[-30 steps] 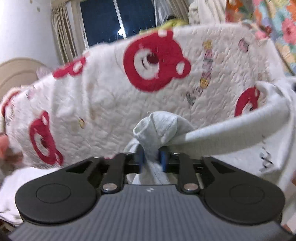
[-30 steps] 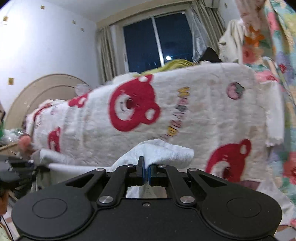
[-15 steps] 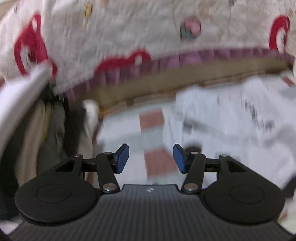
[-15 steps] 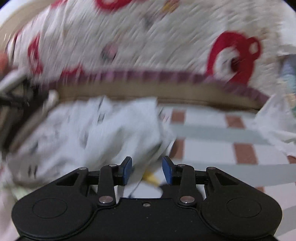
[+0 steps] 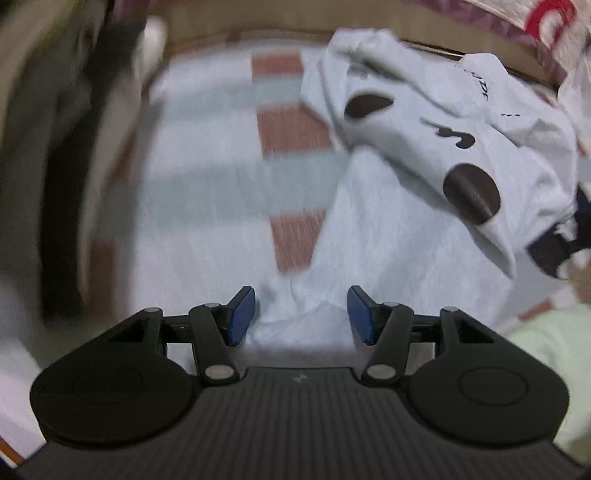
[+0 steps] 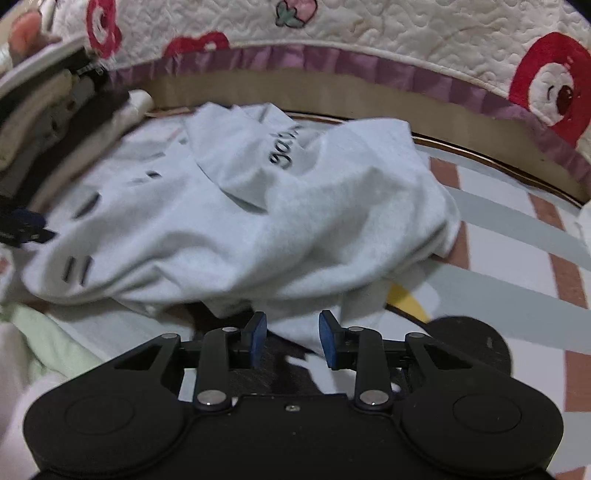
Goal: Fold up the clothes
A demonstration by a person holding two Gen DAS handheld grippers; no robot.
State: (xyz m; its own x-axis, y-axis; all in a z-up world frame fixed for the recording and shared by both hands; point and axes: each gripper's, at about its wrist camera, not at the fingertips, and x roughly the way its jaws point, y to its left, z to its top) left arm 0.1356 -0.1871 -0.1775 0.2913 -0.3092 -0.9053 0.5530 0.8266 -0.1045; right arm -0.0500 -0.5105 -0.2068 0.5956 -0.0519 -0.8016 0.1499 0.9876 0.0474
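The white T-shirt (image 6: 258, 221) lies crumpled in a heap on a mat (image 6: 517, 236) w/ pale grey-green bands and brick-red stripes. It carries dark print: letters reading roughly "gain" on a raised fold in the right wrist view, short dashes on the left part, and brown ovals (image 5: 471, 194) plus a curly mark in the left wrist view.

Left gripper (image 5: 301, 314) points steeply down at the near edge of the shirt (image 5: 388, 236). Its blue pads (image 5: 240, 317) stand about half apart and the jaws are closing – a puckered bit of the white fabric sits between them, but the pads don't press on it; a gap shows on each side.

Right gripper (image 6: 291, 338) also points down at the shirt's near edge. Jaws at a medium gap and closing; a flap of white cloth lies below and between the pads (image 6: 256, 338), not pinched. Dark fabric shows under that flap – can't tell what it is.

Behind the mat runs a tan board edge, and over it hangs a cream quilt (image 6: 406, 33) w/ red bear faces and a purple frill. A pale green cloth (image 6: 48, 343) lies at the lower left of the right wrist view. A stack of dark and beige items (image 6: 55, 110) sits at upper left, blurred. A round black object (image 6: 469, 343) rests on the mat just right of the right gripper, next to a yellow strip (image 6: 404, 299).
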